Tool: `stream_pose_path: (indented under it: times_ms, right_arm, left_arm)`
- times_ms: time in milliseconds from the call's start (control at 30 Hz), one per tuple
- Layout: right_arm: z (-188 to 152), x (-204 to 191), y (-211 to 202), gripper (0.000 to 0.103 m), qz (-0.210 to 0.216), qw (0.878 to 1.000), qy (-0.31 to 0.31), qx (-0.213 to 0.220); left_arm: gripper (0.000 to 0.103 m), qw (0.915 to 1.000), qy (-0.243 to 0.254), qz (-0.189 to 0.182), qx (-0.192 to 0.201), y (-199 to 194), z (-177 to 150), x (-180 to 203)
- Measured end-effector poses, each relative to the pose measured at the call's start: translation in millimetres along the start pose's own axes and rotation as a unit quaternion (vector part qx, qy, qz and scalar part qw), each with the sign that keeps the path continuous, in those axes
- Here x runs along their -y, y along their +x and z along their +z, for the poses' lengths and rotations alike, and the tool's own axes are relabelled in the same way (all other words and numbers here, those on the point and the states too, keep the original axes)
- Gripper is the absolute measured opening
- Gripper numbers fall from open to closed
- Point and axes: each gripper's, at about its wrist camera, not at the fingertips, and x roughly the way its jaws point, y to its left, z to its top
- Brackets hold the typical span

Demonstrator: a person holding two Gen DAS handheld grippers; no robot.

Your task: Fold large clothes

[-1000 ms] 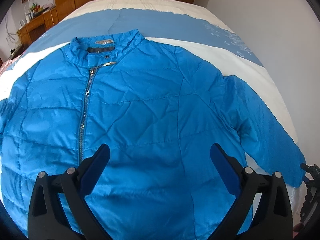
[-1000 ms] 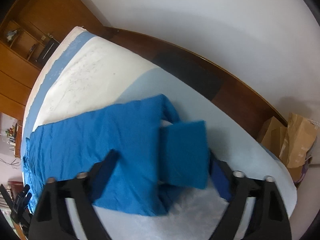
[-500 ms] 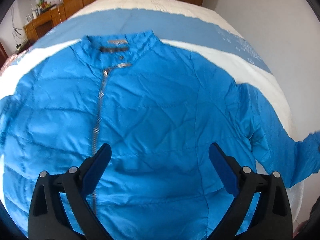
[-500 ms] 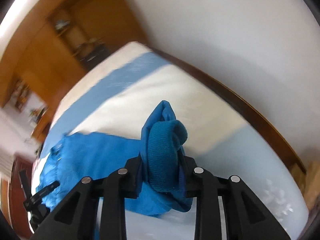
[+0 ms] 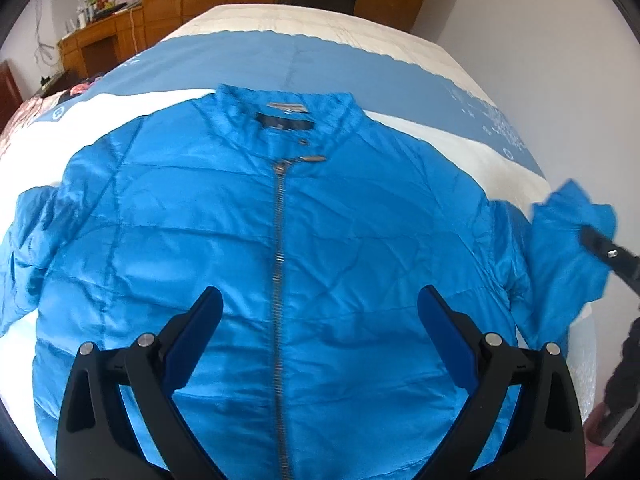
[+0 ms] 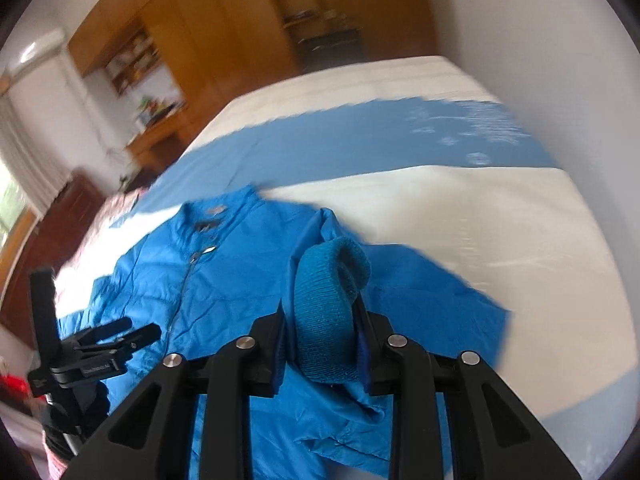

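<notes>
1. Left wrist view: the blue jacket (image 5: 256,240) lies face up on the bed (image 5: 304,28), zipped, collar pointing at the far end, zipper (image 5: 278,264) running pretty much straight down the middle.
2. The left gripper (image 5: 320,328) hangs over the lower front of the jacket with its jaws spread wide and nothing between them. The blue pads (image 5: 446,336) aren't touching the fabric as far as I can see.
3. Off at the right edge of that view, the sleeve (image 5: 568,256) is lifted off the bed, bunched up around the dark tip of the other gripper.
4. Right wrist view: the right gripper (image 6: 322,320) is clamped on the knit cuff (image 6: 326,304) of that sleeve. The cuff bulges up between the two fingers, so it's a firm pinch on it, jaws fairly narrow.
5. The rest of the sleeve trails down and back to the jacket body, which sits to the left in this view, over the white and blue striped bedspread (image 6: 460,208).
6. Wooden wardrobes (image 6: 224,28) stand past the far end of the bed. The picture is a bit blurred here.
</notes>
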Motion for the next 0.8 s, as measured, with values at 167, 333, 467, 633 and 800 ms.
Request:
stream_pose_path:
  times_ms: [167,333,467,633,800]
  right_arm:
    - [3,-43,34,0.037,0.041,0.998,-0.036,-0.027]
    - [-4,-51,22,0.04,0.173,0.983,-0.051,-0.044]
    - [-15,-27,-5,0.041,0.144,0.988,-0.046,-0.021]
    - [-27,31,-24,0.042,0.076,0.997,0.009,-0.004]
    - [-41,88,-32,0.043,0.02,0.998,0.065,-0.001]
  left_arm:
    - [0.096,0.9998,-0.017,-0.012,0.0,-2,3,-16]
    - [0.097,0.9985,-0.028,-0.043,-0.016,3,0,-21]
    - [0.097,0.9959,-0.038,-0.075,-0.034,11,-2,-18]
    - [0.097,0.9918,-0.028,-0.106,-0.066,32,-1,8]
    - [0.096,0.9843,0.0,-0.132,-0.117,66,2,52]
